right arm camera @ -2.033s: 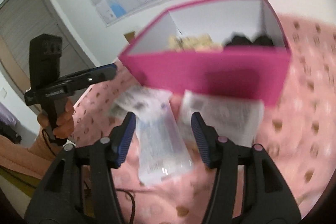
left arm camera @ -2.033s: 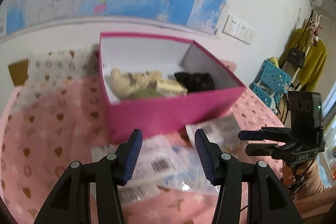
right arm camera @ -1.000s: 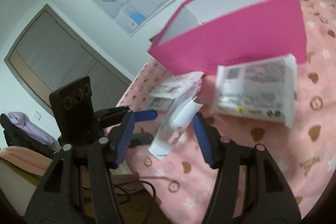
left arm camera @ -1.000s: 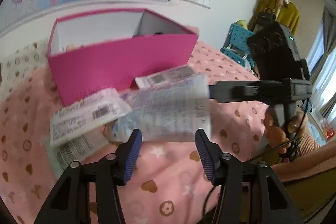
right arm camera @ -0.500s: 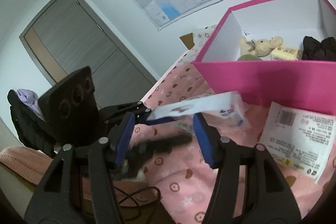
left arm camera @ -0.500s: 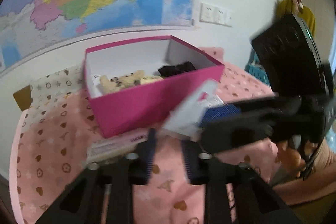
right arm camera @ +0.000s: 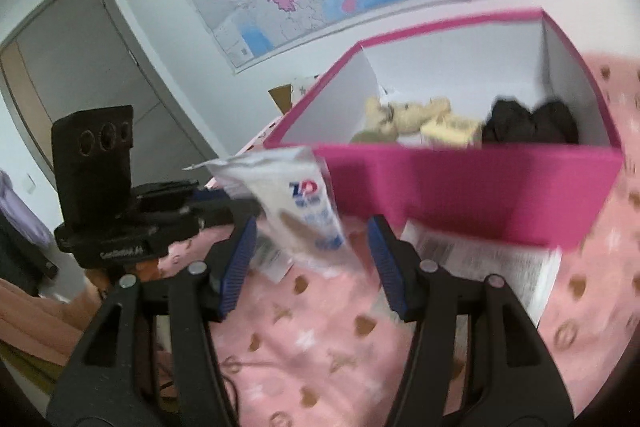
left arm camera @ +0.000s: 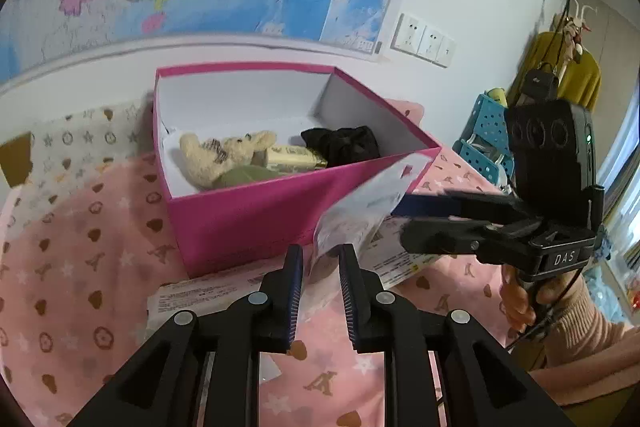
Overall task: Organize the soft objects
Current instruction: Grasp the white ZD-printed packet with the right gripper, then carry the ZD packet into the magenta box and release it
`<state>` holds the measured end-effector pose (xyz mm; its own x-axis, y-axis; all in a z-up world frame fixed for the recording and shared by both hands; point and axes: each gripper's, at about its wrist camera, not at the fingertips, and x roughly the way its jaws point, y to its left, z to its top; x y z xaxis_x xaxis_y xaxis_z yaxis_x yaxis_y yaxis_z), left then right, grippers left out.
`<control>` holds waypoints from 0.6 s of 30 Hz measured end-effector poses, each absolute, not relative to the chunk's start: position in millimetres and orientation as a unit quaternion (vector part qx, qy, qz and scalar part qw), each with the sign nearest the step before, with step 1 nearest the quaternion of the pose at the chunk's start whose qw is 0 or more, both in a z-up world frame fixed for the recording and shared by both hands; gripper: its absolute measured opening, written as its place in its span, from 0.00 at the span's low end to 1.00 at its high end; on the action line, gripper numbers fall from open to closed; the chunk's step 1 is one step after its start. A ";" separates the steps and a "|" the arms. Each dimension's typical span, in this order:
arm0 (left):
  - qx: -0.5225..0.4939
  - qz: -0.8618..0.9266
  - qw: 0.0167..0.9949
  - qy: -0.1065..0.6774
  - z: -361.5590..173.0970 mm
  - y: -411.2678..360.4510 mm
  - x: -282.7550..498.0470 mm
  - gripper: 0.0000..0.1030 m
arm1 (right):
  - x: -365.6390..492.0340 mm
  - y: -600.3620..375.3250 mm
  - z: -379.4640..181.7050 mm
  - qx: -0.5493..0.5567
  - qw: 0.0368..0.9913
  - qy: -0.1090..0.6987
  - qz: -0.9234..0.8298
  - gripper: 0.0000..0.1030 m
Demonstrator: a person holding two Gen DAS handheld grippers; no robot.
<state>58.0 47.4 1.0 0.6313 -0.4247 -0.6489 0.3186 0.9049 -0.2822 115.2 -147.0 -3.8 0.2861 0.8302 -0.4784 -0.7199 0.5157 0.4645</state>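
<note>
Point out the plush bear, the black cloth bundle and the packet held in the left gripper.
plush bear (left arm camera: 224,155), left wrist view, on its torso.
black cloth bundle (left arm camera: 344,145), left wrist view, centre of the bundle.
packet (right arm camera: 304,211), right wrist view, on its printed front.

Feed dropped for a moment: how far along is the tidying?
Done: the teddy, a black cloth and a yellow pack lie in the box. In hand: the left gripper pinches a packet. Left: more packets on the pink cover.
</note>
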 end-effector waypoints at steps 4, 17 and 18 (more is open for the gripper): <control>-0.083 -0.217 0.896 0.379 -6.7 53.5 64.2 0.18 | 131.0 -128.1 -3.2 0.051 0.790 0.345 0.505 0.59; -0.086 -0.226 0.897 0.370 -0.4 53.1 71.4 0.17 | 134.2 -126.3 2.1 0.055 0.778 0.348 0.520 0.18; -0.088 -0.230 0.898 0.365 5.3 52.1 72.3 0.17 | 134.1 -129.6 7.2 0.059 0.779 0.345 0.520 0.18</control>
